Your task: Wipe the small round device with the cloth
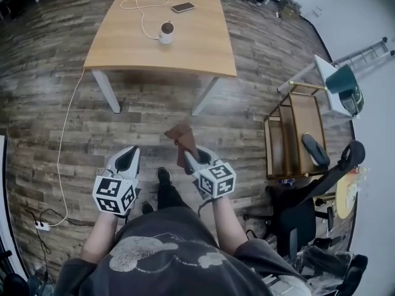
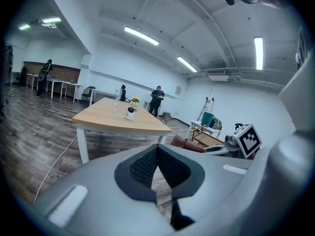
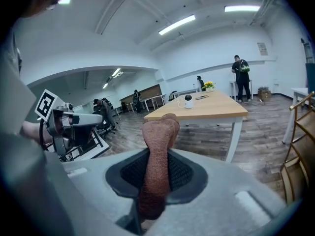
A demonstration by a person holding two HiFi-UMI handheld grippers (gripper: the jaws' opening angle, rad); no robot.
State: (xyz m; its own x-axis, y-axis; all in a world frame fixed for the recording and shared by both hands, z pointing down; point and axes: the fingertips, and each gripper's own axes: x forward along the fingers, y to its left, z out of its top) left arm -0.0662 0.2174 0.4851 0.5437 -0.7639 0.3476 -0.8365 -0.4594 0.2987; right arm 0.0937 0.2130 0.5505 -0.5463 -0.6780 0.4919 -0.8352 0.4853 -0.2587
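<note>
The wiping has not begun; only the pick-up of the cloth looks done. The right gripper point(image 3: 156, 167) is clenched on a reddish-brown terry cloth point(image 3: 157, 151), which stands up between its jaws in a folded bundle. The left gripper point(image 2: 157, 156) has its jaws pressed together with nothing between them. The person stands on the wood-plank floor well apart from the light wooden table point(image 1: 200, 45), both grippers held low in front of the body. The small round white device with a dark top point(image 1: 166, 32) sits untouched near the middle of the table, closer to its near edge, with a white cable point(image 1: 141, 8) trailing from it toward the far edge. What remains, by this judgement, is walking up, bringing the cloth onto the device and rubbing it.
</note>
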